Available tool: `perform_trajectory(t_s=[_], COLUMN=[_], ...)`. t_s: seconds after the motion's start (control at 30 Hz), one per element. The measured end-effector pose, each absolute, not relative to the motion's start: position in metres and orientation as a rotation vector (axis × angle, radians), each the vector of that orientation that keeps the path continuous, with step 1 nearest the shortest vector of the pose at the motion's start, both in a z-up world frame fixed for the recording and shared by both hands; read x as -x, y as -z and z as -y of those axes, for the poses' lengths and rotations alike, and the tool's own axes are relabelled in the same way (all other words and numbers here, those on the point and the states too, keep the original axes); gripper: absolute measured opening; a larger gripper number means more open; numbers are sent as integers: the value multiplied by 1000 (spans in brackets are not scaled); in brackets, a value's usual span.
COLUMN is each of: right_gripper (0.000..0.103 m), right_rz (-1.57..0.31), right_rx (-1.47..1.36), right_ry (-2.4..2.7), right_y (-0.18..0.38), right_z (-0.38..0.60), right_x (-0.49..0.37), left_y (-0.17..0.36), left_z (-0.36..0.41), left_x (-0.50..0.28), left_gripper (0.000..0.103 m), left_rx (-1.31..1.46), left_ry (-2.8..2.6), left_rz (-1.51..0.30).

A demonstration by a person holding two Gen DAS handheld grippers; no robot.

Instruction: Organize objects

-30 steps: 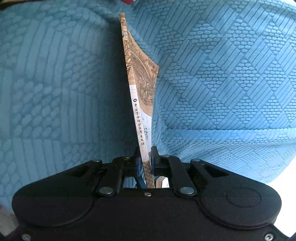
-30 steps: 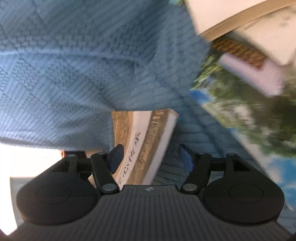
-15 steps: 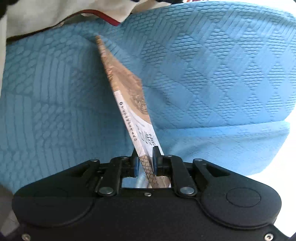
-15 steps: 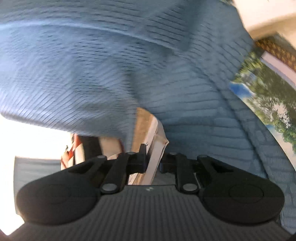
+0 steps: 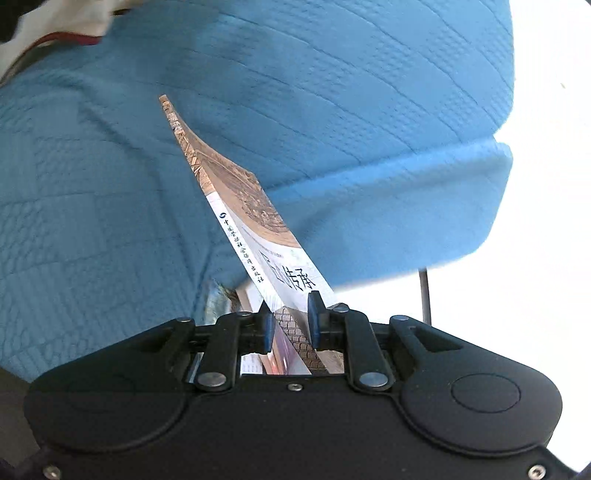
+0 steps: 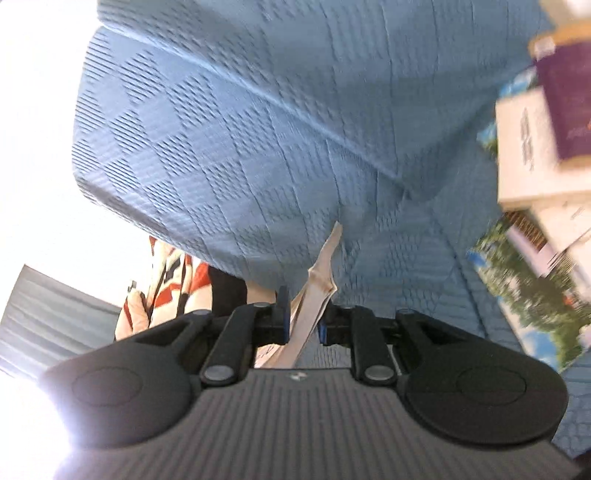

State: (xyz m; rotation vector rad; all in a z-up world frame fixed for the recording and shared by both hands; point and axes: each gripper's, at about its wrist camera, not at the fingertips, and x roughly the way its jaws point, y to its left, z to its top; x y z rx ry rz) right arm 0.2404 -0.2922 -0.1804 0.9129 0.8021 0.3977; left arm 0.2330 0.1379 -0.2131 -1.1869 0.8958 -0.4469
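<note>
A thin book (image 5: 251,218) with a brown patterned cover and a white spine printed with Chinese characters rises at a slant in front of the blue textured sofa cushions (image 5: 369,110). My left gripper (image 5: 290,321) has its pads against the book's near end, and its jaws are opening slightly. In the right wrist view the same kind of book (image 6: 317,284) shows edge on, tan and white. My right gripper (image 6: 303,314) is shut on it. The blue cushions (image 6: 258,129) fill the background there too.
Several books (image 6: 524,147) lie stacked at the right, with a picture book showing trees (image 6: 535,295) below them on the seat. A red-and-white patterned garment (image 6: 166,280) shows at lower left. More book edges (image 5: 221,299) peek out below the cushion. White cloth (image 5: 55,22) is at top left.
Both grippers rose and rolled with the book, so it now leans left in the left view. The right gripper, open around the book a second ago, has shut on its edge.
</note>
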Motion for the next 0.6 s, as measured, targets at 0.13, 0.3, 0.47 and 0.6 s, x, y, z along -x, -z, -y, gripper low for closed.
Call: perform_trajectory(t_s=[0.13, 0.3, 0.47, 0.6], right_gripper=[18, 20, 20, 20], right_rz=[-739, -709, -723, -744], right_rx=[-879, -829, -801, -769], right_ry=[-347, -293, -261, -237], right_y=[165, 166, 184, 197], right_z=[300, 301, 295, 287], right_x=[-217, -189, -172, -165], left_y=[206, 210, 224, 247], left_z=[-131, -128, -126, -127], left_x=[-241, -236, -240, -240], left_gripper=[16, 17, 17, 17], left_rx=[1159, 1089, 1039, 1023], left_ry=[507, 537, 526, 510], left_rz=[-940, -994, -1020, -1066])
